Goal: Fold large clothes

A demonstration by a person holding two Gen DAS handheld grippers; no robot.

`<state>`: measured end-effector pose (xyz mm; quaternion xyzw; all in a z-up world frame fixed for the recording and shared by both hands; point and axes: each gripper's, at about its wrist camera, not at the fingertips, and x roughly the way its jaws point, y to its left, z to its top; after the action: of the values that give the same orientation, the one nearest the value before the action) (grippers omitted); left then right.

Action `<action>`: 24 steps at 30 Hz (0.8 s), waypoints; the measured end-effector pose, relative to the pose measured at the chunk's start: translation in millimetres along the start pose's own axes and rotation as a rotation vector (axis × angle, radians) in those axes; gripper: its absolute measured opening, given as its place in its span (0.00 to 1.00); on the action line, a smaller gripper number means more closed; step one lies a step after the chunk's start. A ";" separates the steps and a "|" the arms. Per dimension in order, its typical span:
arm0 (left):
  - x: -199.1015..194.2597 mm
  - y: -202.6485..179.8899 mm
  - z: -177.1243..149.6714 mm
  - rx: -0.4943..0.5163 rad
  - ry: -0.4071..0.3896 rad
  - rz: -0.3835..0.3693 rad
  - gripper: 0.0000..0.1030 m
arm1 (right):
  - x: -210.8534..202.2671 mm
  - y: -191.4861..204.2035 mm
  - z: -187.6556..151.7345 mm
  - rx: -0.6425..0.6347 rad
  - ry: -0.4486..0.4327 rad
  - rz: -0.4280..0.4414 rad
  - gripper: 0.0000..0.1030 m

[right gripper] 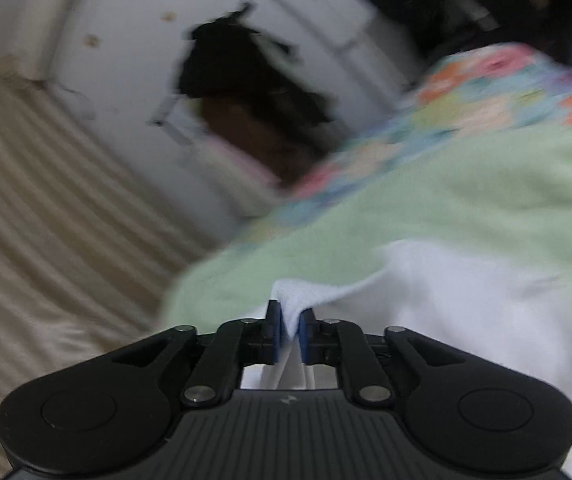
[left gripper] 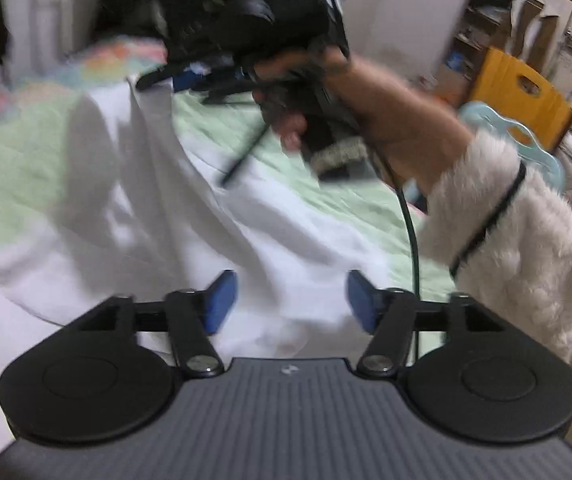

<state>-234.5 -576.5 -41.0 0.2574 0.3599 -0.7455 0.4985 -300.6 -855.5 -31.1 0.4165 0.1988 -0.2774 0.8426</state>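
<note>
White garment [left gripper: 190,208]: spread in loose folds over a pale green bedcover [left gripper: 18,168], filling centre and lower left of the left wrist view; lower right of the right wrist view.
Left gripper [left gripper: 290,300]: bottom centre of its own view, blue pads [left gripper: 222,300] standing wide apart, nothing between them, white cloth below.
Right gripper [right gripper: 289,332]: bottom centre of its own view, blue pads pinched on a bunched edge of the white garment, fold rising from between them. Also seen from the left wrist view, upper centre, blurred, gripped by a hand [left gripper: 389,120] with a fluffy cream sleeve [left gripper: 517,232] at right.
Floral quilt border [right gripper: 485,92]: upper right of the right wrist view, along the green bedcover's far edge.
Yellow stool [left gripper: 521,96]: upper right of the left wrist view.
Shelving [left gripper: 481,28]: behind the stool, contents too blurred to tell.
</note>
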 end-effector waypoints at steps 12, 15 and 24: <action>-4.0 124.7 -5.0 -0.456 -0.065 -0.023 0.86 | -106.0 -72.6 -140.4 0.231 0.123 0.049 0.49; -0.9 156.5 13.9 -0.550 -0.117 0.006 0.91 | -99.3 -54.4 -168.3 0.198 0.152 0.067 0.54; 79.5 211.3 38.0 -0.843 -0.161 0.010 0.91 | -74.4 -45.6 -221.7 0.352 0.149 0.010 0.52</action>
<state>-68.7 -702.6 -136.1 -0.0262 0.5917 -0.5484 0.5903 -409.5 -675.7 -143.3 0.5776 0.2070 -0.2724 0.7412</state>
